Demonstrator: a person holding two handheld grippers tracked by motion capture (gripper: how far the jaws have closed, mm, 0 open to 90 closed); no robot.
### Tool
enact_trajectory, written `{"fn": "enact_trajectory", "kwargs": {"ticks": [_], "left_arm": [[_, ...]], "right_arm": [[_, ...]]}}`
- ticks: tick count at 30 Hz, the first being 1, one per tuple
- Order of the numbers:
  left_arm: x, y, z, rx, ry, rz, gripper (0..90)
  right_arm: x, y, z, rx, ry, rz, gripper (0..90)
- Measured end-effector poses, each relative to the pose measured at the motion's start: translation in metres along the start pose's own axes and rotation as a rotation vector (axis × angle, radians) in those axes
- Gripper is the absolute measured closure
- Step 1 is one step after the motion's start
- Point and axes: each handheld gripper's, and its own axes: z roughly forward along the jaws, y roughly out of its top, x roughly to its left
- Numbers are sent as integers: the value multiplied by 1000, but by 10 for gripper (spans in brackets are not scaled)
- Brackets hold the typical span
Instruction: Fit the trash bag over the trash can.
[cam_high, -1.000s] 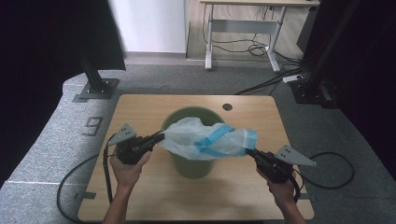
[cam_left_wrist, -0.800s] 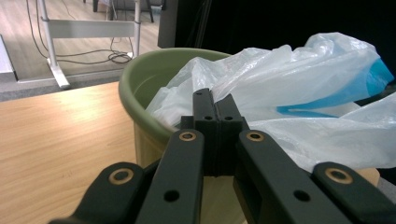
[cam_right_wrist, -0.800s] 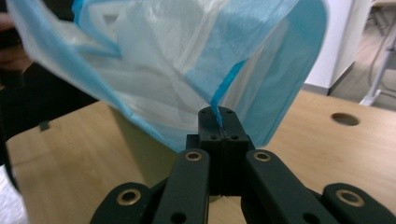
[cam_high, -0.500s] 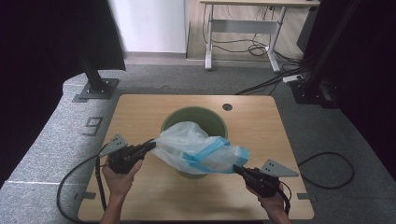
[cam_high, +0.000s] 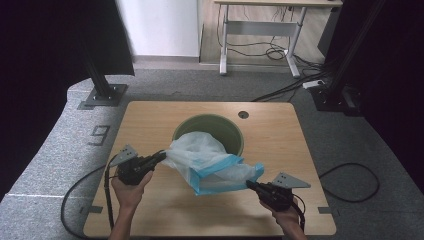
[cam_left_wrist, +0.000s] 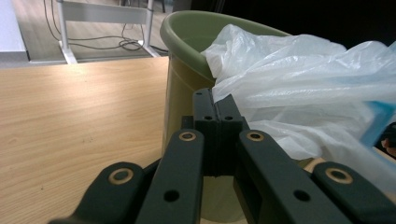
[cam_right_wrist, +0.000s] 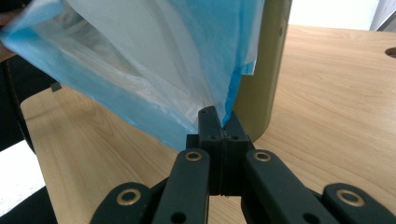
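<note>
A green bin (cam_high: 209, 131) stands upright near the middle of the wooden bench (cam_high: 150, 120), a little toward its far edge, and a thin white plastic bag with a blue border (cam_high: 210, 162) is stretched over the near side of its rim, partly spilling toward the bench's near edge. The left hand-held gripper (cam_high: 161, 156) is clenched on the bag's white left end, just beside the bin's near-left wall; in the left gripper view its jaws press flat together with the crumpled film (cam_left_wrist: 299, 93) bunched right at their tips and the bin's green wall (cam_left_wrist: 187, 88) standing directly behind them. The right hand-held gripper (cam_high: 250, 184) is likewise clenched, grasping the blue-edged corner of the bag toward the near-right part of the bench; in the right gripper view the blue hem (cam_right_wrist: 140, 93) runs down into the closed jaws while the bin's side (cam_right_wrist: 261, 65) rises close behind. Between the two grips the bag hangs slack and open, its blue edge sagging low above the bench's surface. The person's left hand (cam_high: 131, 186) holds its tool near the near-left corner, and the right hand (cam_high: 286, 216) sits close to the near edge, each trailing a black cable off the bench. A small round hole (cam_high: 243, 114) marks the bench near its far-right corner.
</note>
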Motion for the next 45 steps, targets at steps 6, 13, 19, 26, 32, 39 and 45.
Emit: {"fn": "enact_trajectory", "kwargs": {"ticks": [6, 13, 19, 26, 32, 39, 45], "left_arm": [[0, 4, 3, 0, 9, 0, 894], [-2, 8, 2, -9, 8, 5, 894], [-2, 8, 3, -6, 7, 6, 894], [1, 9, 3, -12, 25, -17, 895], [1, 10, 4, -10, 29, -21, 895], [0, 13, 5, -5, 28, -20, 894], [-2, 14, 5, -3, 27, -16, 895]], "right_arm": [[-3, 1, 4, 2, -11, -1, 882], [-9, 1, -5, -31, -40, 8, 637], [-14, 0, -27, -80, -68, 36, 521], [-19, 2, -55, -135, -72, 51, 463], [-34, 11, -67, -158, -125, 69, 463], [-52, 39, -53, -151, -143, 23, 464], [-45, 59, -34, -155, -78, -37, 462]]}}
